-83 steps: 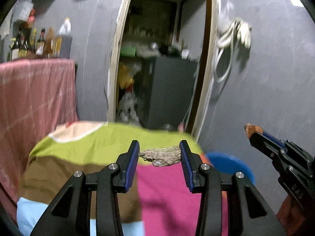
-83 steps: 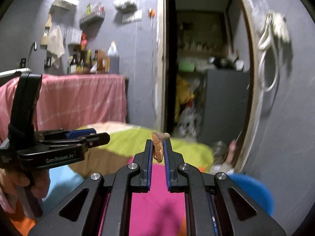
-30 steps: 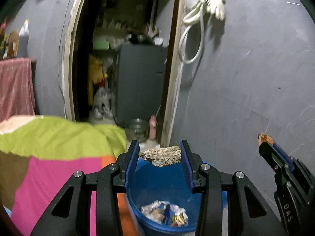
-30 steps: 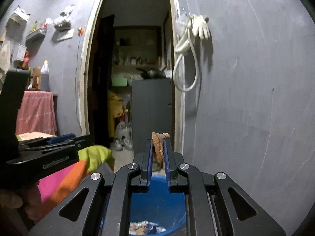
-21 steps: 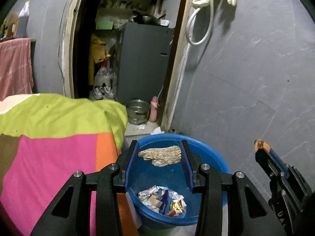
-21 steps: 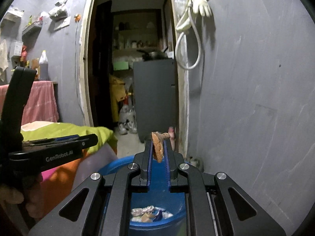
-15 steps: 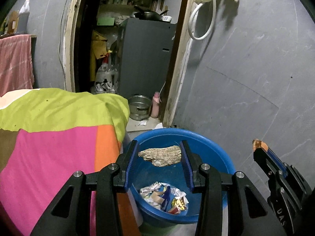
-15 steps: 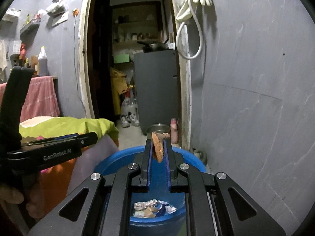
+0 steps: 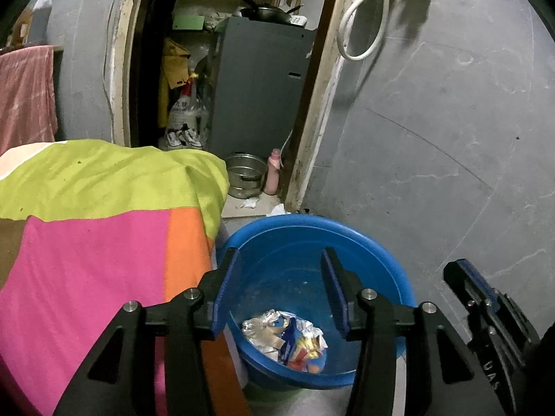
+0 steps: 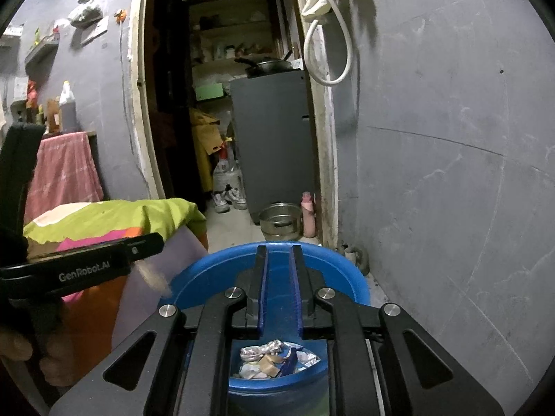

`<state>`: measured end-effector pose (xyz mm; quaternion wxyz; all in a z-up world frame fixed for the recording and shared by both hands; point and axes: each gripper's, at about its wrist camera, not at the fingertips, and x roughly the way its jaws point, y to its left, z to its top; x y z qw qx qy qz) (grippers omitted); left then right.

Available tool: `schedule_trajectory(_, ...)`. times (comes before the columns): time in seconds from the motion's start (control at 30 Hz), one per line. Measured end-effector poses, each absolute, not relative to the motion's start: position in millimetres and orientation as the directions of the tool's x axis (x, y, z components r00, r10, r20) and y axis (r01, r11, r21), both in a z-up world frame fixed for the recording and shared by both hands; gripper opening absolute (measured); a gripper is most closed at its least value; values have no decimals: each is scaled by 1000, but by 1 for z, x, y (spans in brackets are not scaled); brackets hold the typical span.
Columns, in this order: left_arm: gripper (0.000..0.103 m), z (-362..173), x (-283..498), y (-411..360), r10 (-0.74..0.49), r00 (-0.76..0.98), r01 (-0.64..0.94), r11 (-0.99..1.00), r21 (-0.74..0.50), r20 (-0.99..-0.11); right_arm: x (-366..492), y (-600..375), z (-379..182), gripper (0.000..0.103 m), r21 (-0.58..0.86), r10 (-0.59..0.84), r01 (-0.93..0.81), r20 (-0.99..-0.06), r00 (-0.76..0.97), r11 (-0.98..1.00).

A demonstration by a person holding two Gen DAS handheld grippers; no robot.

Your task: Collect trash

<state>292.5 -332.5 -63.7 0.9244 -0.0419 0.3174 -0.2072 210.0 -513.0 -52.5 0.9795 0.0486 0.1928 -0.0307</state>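
Left tongs (image 9: 281,291): jaws apart and just been opening, nothing between them; they hang over the near rim of a blue basin (image 9: 312,222). Right tongs (image 10: 277,287): jaws drawn almost together with a thin gap, empty, also above the basin. A blurred tan scrap (image 10: 152,275) shows in the right wrist view, in the air just below the left tongs' tip and beside the basin's left rim; what it is cannot be told. Crumpled wrappers (image 9: 288,336) lie in a heap on the basin's floor. The basin stands on the floor, against a bed with a pink, orange and green cover (image 9: 97,242) on its left and near a grey wall on its right. Beyond it, at the doorway, stand a metal pot (image 9: 242,173) and a pink bottle (image 9: 272,173) side by side. Behind these stands a grey cabinet (image 9: 256,86). A white hose (image 9: 364,17) hangs on the wall right of the door frame.
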Motion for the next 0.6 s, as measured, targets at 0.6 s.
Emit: schedule_trajectory(0.6, 61, 0, 258, -293, -464, 782, 397, 886, -240, -417, 170, -497, 16, 33, 48, -72, 86, -230, 971, 995)
